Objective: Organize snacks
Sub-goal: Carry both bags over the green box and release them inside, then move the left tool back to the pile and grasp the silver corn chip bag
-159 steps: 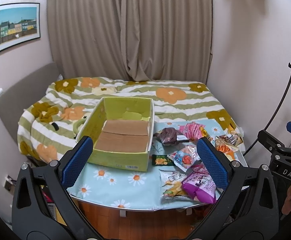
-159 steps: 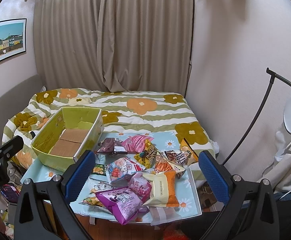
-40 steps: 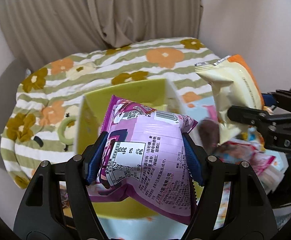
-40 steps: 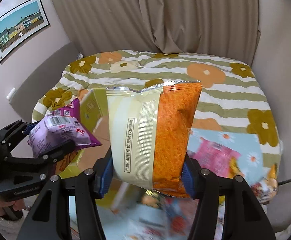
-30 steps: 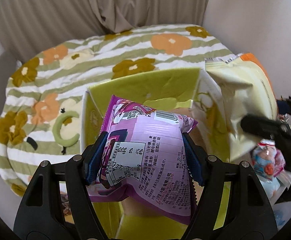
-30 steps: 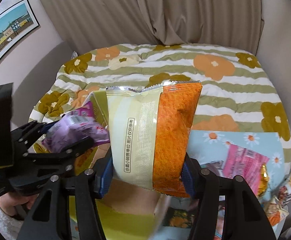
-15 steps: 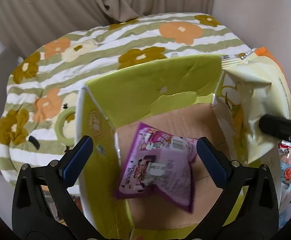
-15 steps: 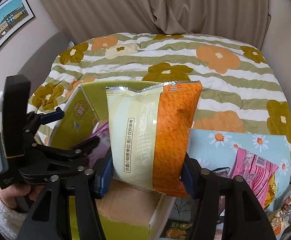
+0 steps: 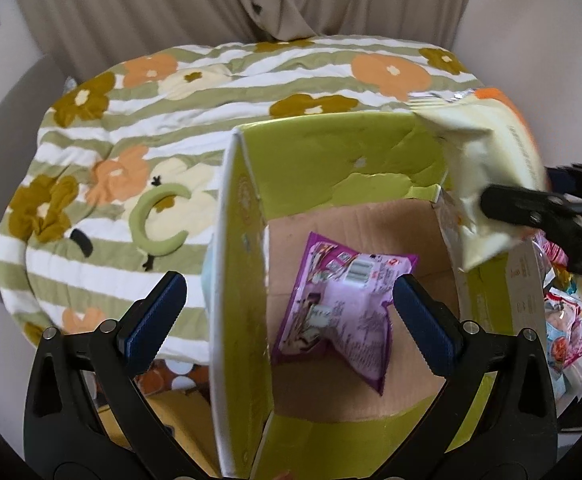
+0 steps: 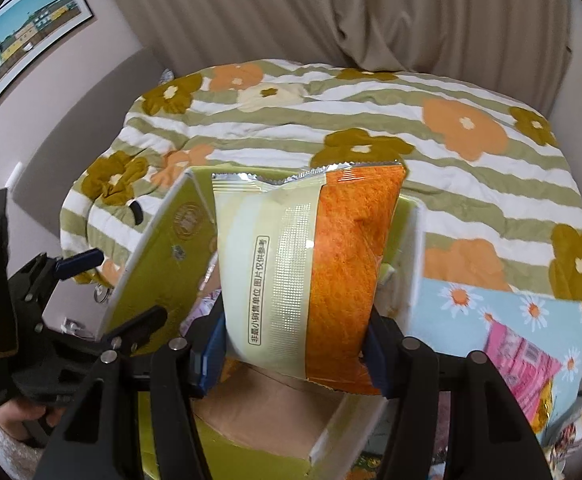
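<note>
A green cardboard box (image 9: 235,264) with a brown floor stands on the table. A purple snack bag (image 9: 343,308) lies loose on its floor. My left gripper (image 9: 287,316) is open and empty above the box, straddling its left wall. My right gripper (image 10: 291,348) is shut on a cream and orange snack bag (image 10: 311,272) and holds it upright over the box (image 10: 159,248). That bag also shows in the left wrist view (image 9: 487,168), above the box's right wall. The left gripper shows at the left of the right wrist view (image 10: 79,288).
A bed with a striped flower quilt (image 9: 163,128) lies behind the table. Several more snack packets (image 9: 571,320) lie on the blue daisy tablecloth (image 10: 471,296) right of the box, including a pink one (image 10: 519,360). Curtains (image 10: 331,12) and walls close the room.
My left gripper opened and dropped the purple bag, which now lies on the box floor. My right gripper has carried the orange bag over the box.
</note>
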A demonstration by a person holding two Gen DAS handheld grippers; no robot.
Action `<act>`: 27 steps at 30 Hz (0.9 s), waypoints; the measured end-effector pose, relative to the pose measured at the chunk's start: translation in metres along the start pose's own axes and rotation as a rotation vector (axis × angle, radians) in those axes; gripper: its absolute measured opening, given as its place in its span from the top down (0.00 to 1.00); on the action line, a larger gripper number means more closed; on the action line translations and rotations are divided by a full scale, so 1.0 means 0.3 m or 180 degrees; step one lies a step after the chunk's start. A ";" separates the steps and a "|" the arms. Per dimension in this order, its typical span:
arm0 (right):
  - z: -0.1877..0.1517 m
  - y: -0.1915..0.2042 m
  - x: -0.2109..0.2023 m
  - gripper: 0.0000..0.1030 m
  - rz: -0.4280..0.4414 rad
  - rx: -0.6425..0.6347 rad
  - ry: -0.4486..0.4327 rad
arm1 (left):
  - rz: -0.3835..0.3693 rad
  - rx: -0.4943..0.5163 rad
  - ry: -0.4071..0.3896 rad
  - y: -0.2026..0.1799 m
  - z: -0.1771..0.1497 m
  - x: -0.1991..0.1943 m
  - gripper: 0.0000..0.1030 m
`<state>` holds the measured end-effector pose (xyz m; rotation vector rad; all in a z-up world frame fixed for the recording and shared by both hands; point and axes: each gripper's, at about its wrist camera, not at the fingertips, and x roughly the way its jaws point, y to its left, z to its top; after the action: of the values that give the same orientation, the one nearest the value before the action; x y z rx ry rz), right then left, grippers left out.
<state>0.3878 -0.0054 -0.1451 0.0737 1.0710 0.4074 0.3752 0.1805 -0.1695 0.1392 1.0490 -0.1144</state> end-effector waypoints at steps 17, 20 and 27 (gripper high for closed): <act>0.005 0.009 0.106 0.04 0.0058 0.0049 0.0053 | 0.0007 -0.0152 0.0033 0.056 -0.105 -0.041 0.01; -0.010 0.018 0.056 0.04 0.0030 0.0032 0.0002 | 0.0003 -0.0131 -0.0006 0.051 -0.107 -0.067 0.01; -0.060 0.056 -0.133 0.04 -0.0260 -0.0154 -0.0286 | -0.0039 -0.0092 -0.0134 0.023 -0.109 -0.157 0.01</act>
<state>0.3509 -0.0066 -0.1162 0.0053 0.9718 0.3529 0.3252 0.1941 -0.1443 0.1037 1.0091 -0.1129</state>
